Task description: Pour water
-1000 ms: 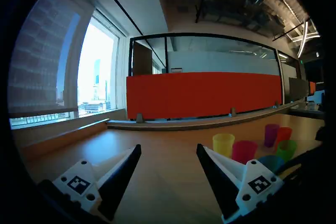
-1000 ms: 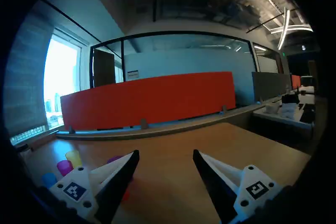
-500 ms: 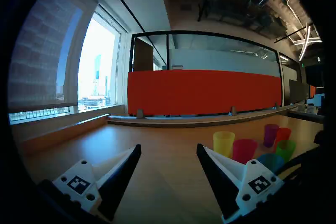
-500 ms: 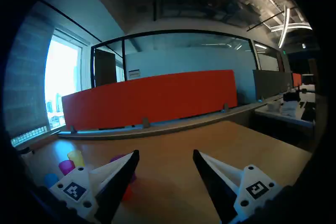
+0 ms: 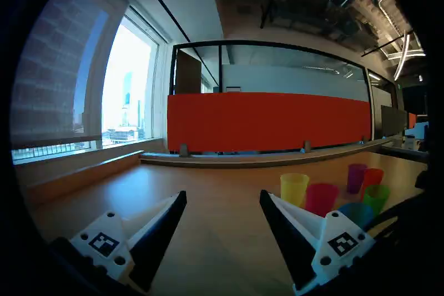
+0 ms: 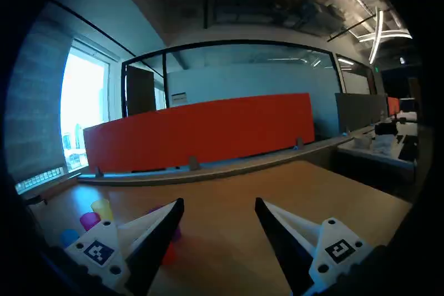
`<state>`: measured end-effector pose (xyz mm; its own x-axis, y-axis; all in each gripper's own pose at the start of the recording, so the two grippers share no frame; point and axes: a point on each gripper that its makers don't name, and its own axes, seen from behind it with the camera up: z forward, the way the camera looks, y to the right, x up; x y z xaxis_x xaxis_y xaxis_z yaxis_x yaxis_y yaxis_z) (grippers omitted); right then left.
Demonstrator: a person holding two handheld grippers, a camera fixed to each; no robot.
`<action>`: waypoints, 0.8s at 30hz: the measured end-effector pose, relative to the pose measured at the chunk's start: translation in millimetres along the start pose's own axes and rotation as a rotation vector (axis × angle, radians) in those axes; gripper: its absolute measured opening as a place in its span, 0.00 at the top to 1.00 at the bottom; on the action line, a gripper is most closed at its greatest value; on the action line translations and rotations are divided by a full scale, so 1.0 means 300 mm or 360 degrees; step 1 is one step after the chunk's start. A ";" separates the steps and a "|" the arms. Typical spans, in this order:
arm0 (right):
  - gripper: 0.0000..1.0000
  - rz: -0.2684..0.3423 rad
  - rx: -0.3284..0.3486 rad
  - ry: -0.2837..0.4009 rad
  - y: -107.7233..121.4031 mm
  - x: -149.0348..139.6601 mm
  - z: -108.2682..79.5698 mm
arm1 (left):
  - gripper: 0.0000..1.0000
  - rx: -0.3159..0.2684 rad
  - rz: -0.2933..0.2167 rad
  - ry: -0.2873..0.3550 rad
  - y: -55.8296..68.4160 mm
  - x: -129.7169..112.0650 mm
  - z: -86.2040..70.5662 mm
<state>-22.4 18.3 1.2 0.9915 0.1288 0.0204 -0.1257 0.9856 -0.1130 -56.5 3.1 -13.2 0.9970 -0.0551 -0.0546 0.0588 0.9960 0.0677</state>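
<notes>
In the left gripper view, several coloured plastic cups stand on the wooden table to the right: a yellow cup (image 5: 293, 187), a pink cup (image 5: 322, 198), a purple cup (image 5: 356, 177), an orange cup (image 5: 372, 179), a green cup (image 5: 377, 198) and a blue cup (image 5: 355, 214) partly behind my right finger. My left gripper (image 5: 222, 196) is open and empty, low over the table, left of the cups. In the right gripper view my right gripper (image 6: 219, 202) is open and empty; a yellow cup (image 6: 102, 208), a pink cup (image 6: 89, 221) and a blue cup (image 6: 69, 237) stand at the far left, more cups hidden behind its left finger.
A long red divider panel (image 5: 269, 121) runs along the table's far edge. A bright window (image 5: 126, 96) and a ledge are on the left. In the right gripper view another desk with white items (image 6: 380, 145) stands past the table's right edge (image 6: 388, 196).
Both views have shifted only slightly; the cups sit a little differently in the frames. Both grippers stay open and nothing was taken hold of.
</notes>
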 end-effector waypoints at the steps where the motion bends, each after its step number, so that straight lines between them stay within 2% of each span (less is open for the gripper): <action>1: 0.01 -0.0013 0.0000 0.0002 0.001 0.000 0.000 | 0.02 0.0000 0.0000 0.0000 0.000 0.000 0.000; 16: 0.01 -0.0248 -0.0025 0.0064 -0.007 -0.020 -0.004 | 0.02 0.0001 0.0000 0.0000 0.000 0.000 0.000; 24: 0.01 -0.0275 -0.0002 0.0064 -0.029 -0.101 0.013 | 0.02 0.0001 0.0000 0.0000 0.001 0.000 0.000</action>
<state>-51.5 6.2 5.3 0.9989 -0.0469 0.0001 0.0466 0.9926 -0.1124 -56.5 3.4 -13.3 0.9970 -0.0550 -0.0545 0.0587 0.9959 0.0683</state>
